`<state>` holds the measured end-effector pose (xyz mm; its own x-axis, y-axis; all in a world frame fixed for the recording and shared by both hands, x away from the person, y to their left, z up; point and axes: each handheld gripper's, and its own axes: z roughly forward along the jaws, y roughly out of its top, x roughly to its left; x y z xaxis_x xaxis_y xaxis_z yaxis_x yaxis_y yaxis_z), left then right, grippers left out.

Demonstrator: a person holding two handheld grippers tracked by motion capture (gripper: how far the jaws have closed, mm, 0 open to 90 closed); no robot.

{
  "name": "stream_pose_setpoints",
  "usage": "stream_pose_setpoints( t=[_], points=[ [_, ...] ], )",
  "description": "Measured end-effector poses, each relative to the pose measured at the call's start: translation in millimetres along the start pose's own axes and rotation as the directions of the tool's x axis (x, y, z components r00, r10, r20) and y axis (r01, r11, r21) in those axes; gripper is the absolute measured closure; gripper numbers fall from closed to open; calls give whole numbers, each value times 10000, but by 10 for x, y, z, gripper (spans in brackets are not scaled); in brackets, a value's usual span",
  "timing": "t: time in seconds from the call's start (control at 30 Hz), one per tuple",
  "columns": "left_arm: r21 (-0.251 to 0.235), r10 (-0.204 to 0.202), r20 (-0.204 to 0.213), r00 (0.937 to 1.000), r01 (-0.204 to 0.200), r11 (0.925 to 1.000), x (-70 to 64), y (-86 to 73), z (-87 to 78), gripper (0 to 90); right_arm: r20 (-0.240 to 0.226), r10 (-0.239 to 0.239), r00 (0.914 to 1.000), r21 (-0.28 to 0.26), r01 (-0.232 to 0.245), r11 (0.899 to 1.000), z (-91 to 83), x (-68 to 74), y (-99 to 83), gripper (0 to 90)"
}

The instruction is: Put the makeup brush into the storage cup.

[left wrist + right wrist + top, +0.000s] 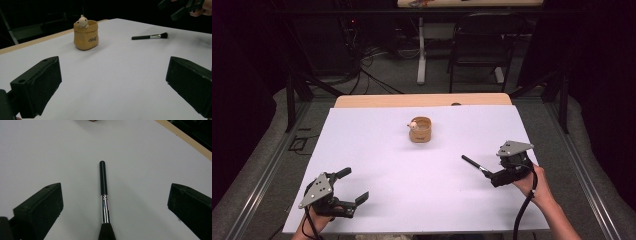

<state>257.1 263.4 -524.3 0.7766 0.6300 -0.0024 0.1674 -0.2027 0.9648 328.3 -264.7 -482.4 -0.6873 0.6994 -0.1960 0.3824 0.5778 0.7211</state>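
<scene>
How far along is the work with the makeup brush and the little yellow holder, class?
Nothing looks done yet: the makeup brush lies flat on the white table, apart from the yellow holder. In hand: the right gripper is open, jaws either side of the brush. Left, probably: gripping, lifting and placing it. The left gripper waits open.

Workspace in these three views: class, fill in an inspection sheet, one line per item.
Surface: white sheet over a wooden table.
Job's things: makeup brush lying flat between the right gripper's jaws; tan sack-shaped pot upright with a small figure at its rim.
Clutter: nothing seen.
Grippers: left gripper open, holding nothing; right gripper open around the brush, not touching it.
Cables: one trails from the right gripper.
Surroundings: dark room, chair behind the table.
</scene>
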Motion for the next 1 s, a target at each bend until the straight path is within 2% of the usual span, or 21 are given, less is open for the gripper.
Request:
stream_pose_setpoints(
  t=[0.13,0.17,0.2,0.23,0.47,0.63,0.7,0.77,0.9,0.93,1.0],
  points=[
    [3,1,4,10000,-1,10000,2,0,-2,1,-180,-26,9998,229,30,9997,34,-22,45,0],
    [4,12,-2,10000,-12,10000,2,0,-2,1,-186,-76,9998,537,86,9985,70,-38,83,0],
    [-19,7,7,10000,-7,10000,2,1,-2,1,-186,-76,9998,537,86,9985,70,-38,83,0],
    [-32,30,7,10000,-30,10000,3,2,-1,1,-432,-9,9991,758,42,9971,108,-80,126,0],
    [19,38,-6,10000,-38,10000,3,2,9,1,-667,10,9978,1430,86,9897,205,-124,233,0],
    [43,-22,104,9999,22,10000,6,-1,12,1,-1063,-182,9942,2333,427,9715,307,-120,289,0],
    [58,-23,129,9999,23,10000,5,-1,14,1,-1012,-178,9947,2274,405,9730,335,-119,292,0],
    [67,-26,150,9999,25,10000,4,-1,18,1,-1094,-196,9938,2695,486,9618,382,-124,333,0],
    [59,-44,135,9999,43,10000,6,-3,19,1,-1094,-162,9939,2915,476,9554,469,-136,352,0],
    [73,-52,138,9999,51,10000,6,-4,20,0,-1121,-116,9936,3183,470,9468,482,-141,359,0],
    [89,-42,86,10000,41,10000,6,-4,20,0,-1174,-127,9930,3257,505,9441,531,-150,351,0]
  ],
)
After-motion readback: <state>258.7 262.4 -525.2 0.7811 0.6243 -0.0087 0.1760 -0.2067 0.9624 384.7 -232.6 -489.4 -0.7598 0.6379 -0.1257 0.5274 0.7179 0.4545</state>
